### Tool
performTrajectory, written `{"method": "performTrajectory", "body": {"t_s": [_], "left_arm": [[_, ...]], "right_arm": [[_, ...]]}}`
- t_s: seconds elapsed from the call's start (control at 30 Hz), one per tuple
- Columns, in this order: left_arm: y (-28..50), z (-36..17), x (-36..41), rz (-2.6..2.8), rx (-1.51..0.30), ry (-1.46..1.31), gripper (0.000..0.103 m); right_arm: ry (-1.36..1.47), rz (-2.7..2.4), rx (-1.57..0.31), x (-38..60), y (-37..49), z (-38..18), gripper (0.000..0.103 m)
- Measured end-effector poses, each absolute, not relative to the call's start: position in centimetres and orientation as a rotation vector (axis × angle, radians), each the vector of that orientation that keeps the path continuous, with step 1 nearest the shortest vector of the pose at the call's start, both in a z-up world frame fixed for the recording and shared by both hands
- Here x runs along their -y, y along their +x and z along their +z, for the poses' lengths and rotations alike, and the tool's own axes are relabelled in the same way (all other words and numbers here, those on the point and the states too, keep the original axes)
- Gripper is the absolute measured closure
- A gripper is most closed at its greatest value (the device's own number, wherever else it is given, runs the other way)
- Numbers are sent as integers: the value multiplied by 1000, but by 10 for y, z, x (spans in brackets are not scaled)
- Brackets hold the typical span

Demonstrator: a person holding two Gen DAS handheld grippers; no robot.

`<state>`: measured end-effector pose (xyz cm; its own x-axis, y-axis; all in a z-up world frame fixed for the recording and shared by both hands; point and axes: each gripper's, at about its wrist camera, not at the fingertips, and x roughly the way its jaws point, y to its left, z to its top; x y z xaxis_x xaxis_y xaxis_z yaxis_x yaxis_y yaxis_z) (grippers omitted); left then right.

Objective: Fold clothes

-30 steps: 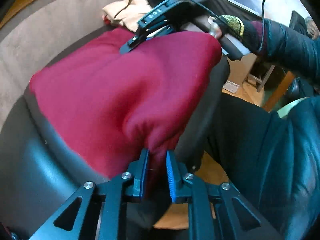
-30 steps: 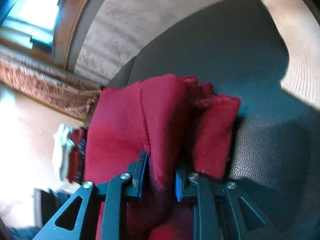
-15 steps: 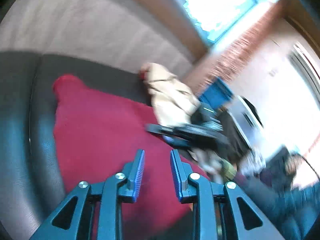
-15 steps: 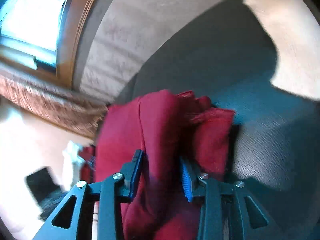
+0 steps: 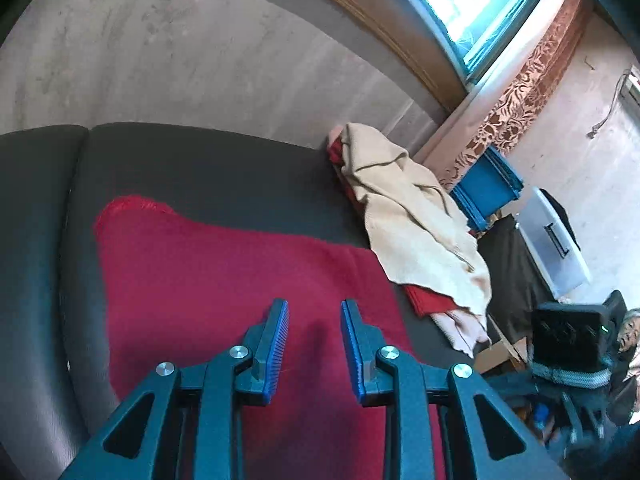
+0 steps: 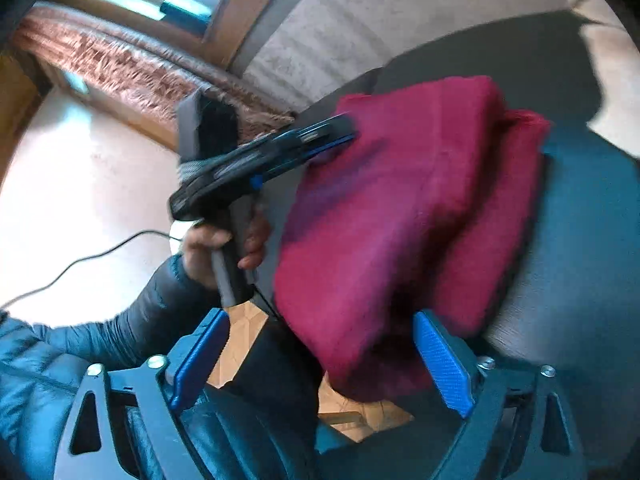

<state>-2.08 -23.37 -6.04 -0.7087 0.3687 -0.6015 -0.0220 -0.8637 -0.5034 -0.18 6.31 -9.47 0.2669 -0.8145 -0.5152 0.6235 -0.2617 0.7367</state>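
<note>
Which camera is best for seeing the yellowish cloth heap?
The left wrist view. There the cream cloth pile shows whole and sharp, lying on the dark seat over red clothes, beside the red garment. The right wrist view catches only a blurry pale patch at its far right edge.

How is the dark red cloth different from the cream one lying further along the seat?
The dark red cloth is folded with flat, tidy edges; the cream cloth is crumpled and draped. The red one lies directly on the black seat; the cream one covers other red clothing. Neither is held by a gripper.
</note>
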Motion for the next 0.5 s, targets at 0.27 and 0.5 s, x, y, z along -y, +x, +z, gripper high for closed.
{"method": "performTrajectory", "body": {"t_s": [0.27, 0.5], "left_arm": [[-40, -88, 212, 2604, 553, -1143, 78], [-34, -81, 211, 2637, 558, -1131, 76]], "right_arm": [[1418, -1431, 186, -88, 1, -162, 93], [1375, -1464, 265, -106, 4, -144, 66]]}}
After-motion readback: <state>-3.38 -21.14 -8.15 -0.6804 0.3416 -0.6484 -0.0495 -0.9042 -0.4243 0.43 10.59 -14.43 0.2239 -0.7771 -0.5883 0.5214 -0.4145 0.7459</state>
